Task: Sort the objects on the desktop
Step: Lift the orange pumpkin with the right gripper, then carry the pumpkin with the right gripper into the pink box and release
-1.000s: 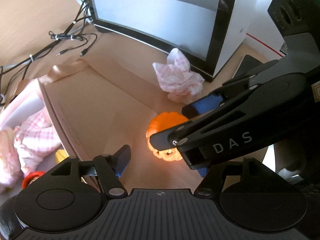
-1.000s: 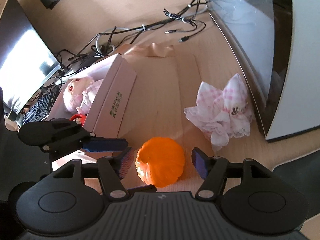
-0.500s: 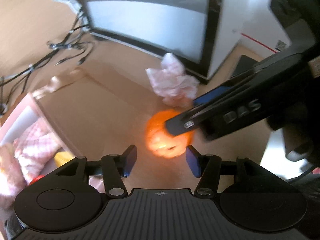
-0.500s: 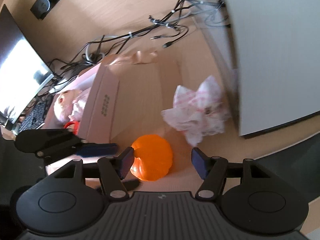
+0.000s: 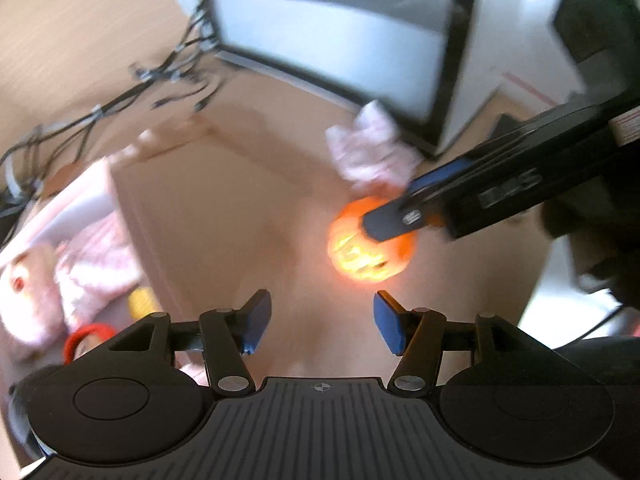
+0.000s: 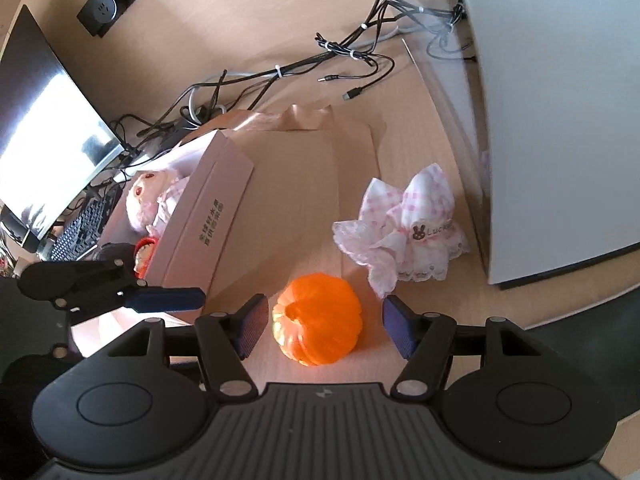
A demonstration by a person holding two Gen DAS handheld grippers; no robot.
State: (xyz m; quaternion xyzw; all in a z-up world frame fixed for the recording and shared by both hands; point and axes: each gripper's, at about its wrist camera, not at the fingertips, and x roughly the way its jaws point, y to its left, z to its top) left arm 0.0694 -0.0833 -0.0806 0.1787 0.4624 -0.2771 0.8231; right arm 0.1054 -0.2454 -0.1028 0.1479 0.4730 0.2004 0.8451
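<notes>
The right tool (image 6: 322,322) stands with its blue pads spread wide, and the orange toy pumpkin (image 6: 318,318) sits on the desk (image 6: 432,128) between them, a gap showing on each side, wider by the right pad. The pumpkin is squat and round with no clear long axis; its ribs run toward a dimple that faces the left pad. Just ahead and to the right of this tool lies a pink checked doll dress (image 6: 404,232), close to the pumpkin without clearly touching it. Beyond the dress the white computer case (image 6: 560,120) walls off the right side, leaving only a narrow strip of desk. Ahead and to the left, the pink cardboard box (image 6: 208,216) stands open, its flattened brown flap spread over the desk toward the dress; a plush doll (image 6: 150,200) lies inside, partly hidden by the box wall. Cables (image 6: 340,52) trail across the far desk.

The left tool (image 5: 320,322) is likewise spread and holds nothing; bare desk lies between its pads, and the pumpkin sits just ahead and slightly right. The right tool crosses in from the right of that view, one finger covering the pumpkin's top. The left view is smeared with blur, so the dress and box contents read only as pink shapes.
</notes>
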